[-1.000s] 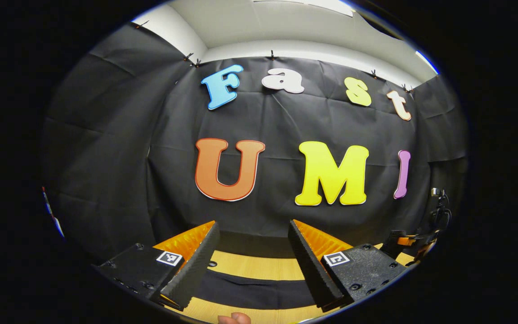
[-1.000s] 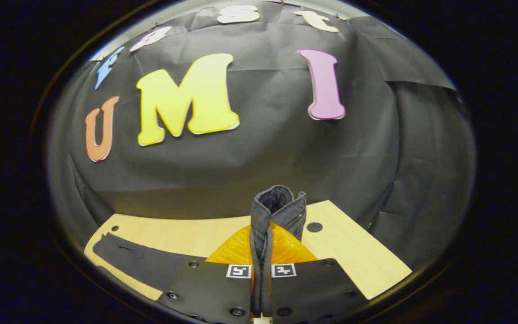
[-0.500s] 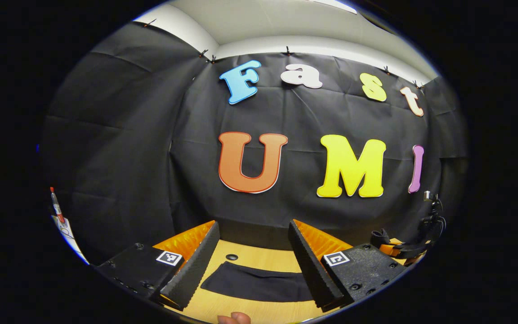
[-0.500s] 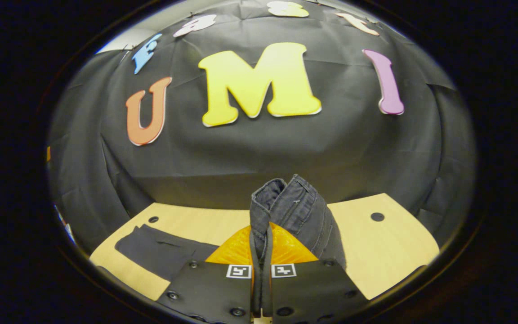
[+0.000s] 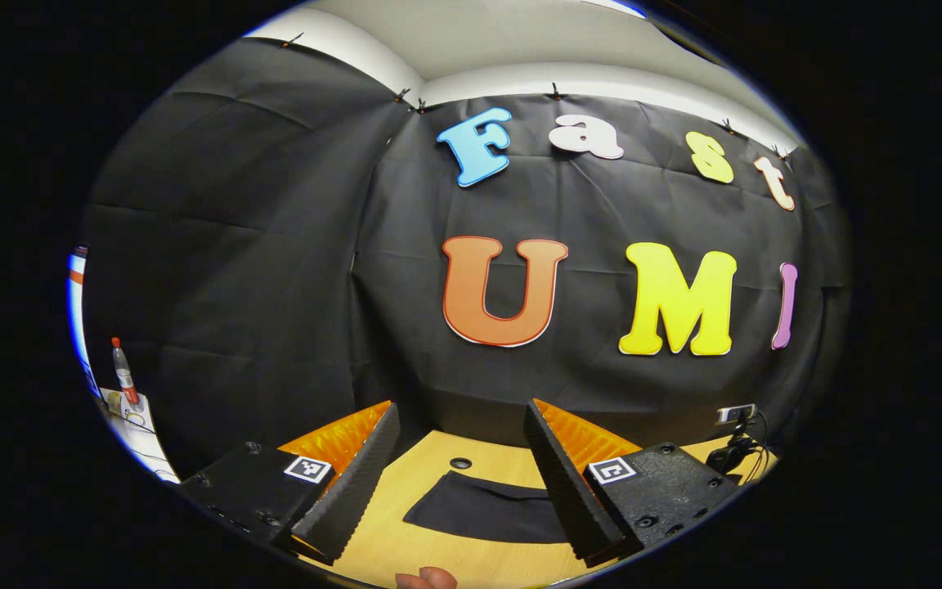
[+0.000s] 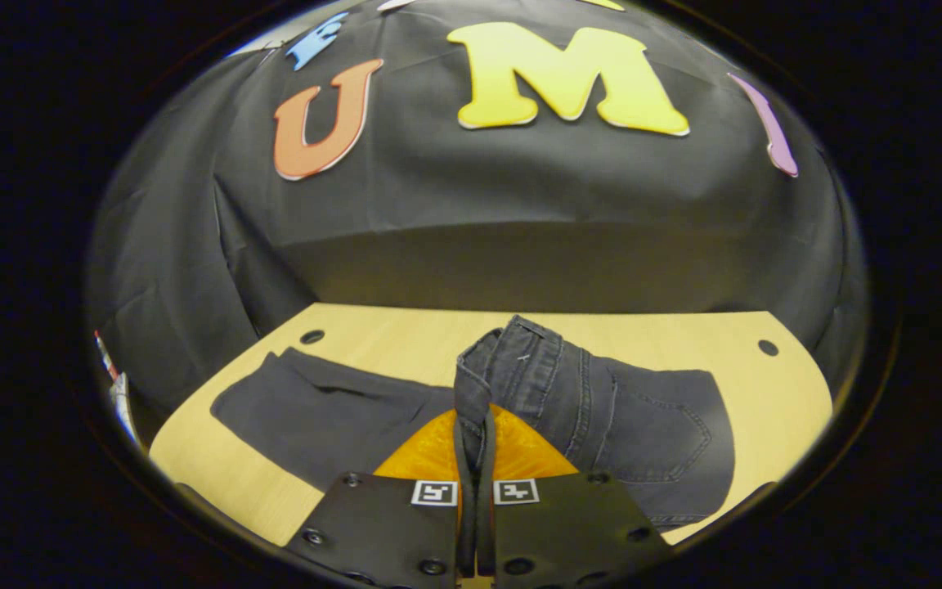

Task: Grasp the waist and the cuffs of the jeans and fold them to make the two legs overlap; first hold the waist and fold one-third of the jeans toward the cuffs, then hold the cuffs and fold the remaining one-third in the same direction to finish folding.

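- Since a second ago my right gripper (image 6: 475, 425) has tipped down, so more of the jeans (image 6: 602, 409) shows at lower centre of the right gripper view.
- Its fingers are closed tight on the waistband, lifted off the table (image 6: 405, 335).
- One leg lies flat at lower left.
- My left gripper (image 5: 461, 466) hangs wide open, holding nothing, above dark cloth on the table.

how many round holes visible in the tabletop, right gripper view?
2. One sits near the far left corner of the table, beyond the jeans; the other near the far right corner. The jeans or right gripper may hide more.
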Tool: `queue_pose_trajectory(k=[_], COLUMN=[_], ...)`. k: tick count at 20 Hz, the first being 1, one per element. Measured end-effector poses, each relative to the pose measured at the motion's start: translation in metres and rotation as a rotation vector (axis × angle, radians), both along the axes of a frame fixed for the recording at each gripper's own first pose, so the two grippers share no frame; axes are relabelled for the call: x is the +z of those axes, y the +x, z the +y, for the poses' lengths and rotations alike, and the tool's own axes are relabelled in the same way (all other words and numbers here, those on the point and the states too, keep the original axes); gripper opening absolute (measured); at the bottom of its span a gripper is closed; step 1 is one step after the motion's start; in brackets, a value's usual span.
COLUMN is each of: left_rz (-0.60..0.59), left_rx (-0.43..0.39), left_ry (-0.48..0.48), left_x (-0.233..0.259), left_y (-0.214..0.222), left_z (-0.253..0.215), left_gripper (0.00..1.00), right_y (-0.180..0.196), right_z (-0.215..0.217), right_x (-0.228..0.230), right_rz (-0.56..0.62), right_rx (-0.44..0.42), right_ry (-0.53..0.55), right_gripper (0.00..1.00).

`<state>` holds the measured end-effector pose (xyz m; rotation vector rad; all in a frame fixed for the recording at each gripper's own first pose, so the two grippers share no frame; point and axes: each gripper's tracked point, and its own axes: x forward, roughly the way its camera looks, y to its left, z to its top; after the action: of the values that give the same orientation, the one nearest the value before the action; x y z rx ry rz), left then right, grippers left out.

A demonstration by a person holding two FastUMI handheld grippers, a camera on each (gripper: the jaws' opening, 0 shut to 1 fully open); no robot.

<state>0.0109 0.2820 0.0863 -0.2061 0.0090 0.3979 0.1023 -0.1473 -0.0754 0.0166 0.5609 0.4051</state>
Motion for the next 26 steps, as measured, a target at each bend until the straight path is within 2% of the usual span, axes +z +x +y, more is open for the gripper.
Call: queue_pose_trajectory(k=[5, 6, 7, 8, 11, 12, 14, 16, 17, 22, 26], left_rz=[0.014, 0.014, 0.014, 0.018, 0.017, 0.018, 0.023, 0.032, 0.043, 0.094, 0.166], left_rx=[0.02, 0.018, 0.015, 0.011, 0.001, -0.002, -0.006, -0.009, -0.013, -0.02, -0.013], left_ry=[-0.013, -0.02, -0.028, -0.037, -0.065, -0.081, -0.129, -0.204, -0.255, -0.526, -0.895], left_x=[-0.008, -0.009, -0.011, -0.013, -0.017, -0.021, -0.032, -0.048, -0.058, -0.121, -0.184], left_y=[-0.006, -0.004, -0.003, -0.001, 0.0, 0.001, 0.008, 0.019, 0.022, 0.034, 0.046], left_z=[0.008, 0.008, 0.008, 0.006, 0.007, 0.007, 0.006, 0.004, 0.001, -0.017, -0.042], left_gripper=[0.98, 0.98, 0.98, 0.98, 0.98, 0.98, 0.98, 0.98, 0.98, 0.98, 0.99], right_y=[-0.005, -0.006, -0.007, -0.012, -0.022, -0.024, -0.025, -0.024, -0.022, -0.012, -0.008], right_z=[-0.008, -0.006, -0.003, 0.002, 0.015, 0.021, 0.022, 0.018, 0.013, -0.03, -0.081], right_x=[0.012, 0.007, 0.011, 0.014, 0.034, 0.038, 0.05, 0.074, 0.088, 0.181, 0.254], right_rz=[0.061, 0.076, 0.099, 0.135, 0.082, 0.064, 0.025, -0.025, -0.06, -0.24, -0.362], right_rx=[0.018, 0.037, 0.071, 0.107, 0.164, 0.18, 0.191, 0.203, 0.209, 0.182, 0.116], right_ry=[-0.057, -0.055, -0.027, 0.004, -0.027, -0.022, -0.019, -0.009, -0.005, 0.032, 0.069], right_gripper=[0.0, 0.04, 0.02, 0.16, 0.75, 0.87, 0.99, 0.95, 0.98, 0.98, 0.98])
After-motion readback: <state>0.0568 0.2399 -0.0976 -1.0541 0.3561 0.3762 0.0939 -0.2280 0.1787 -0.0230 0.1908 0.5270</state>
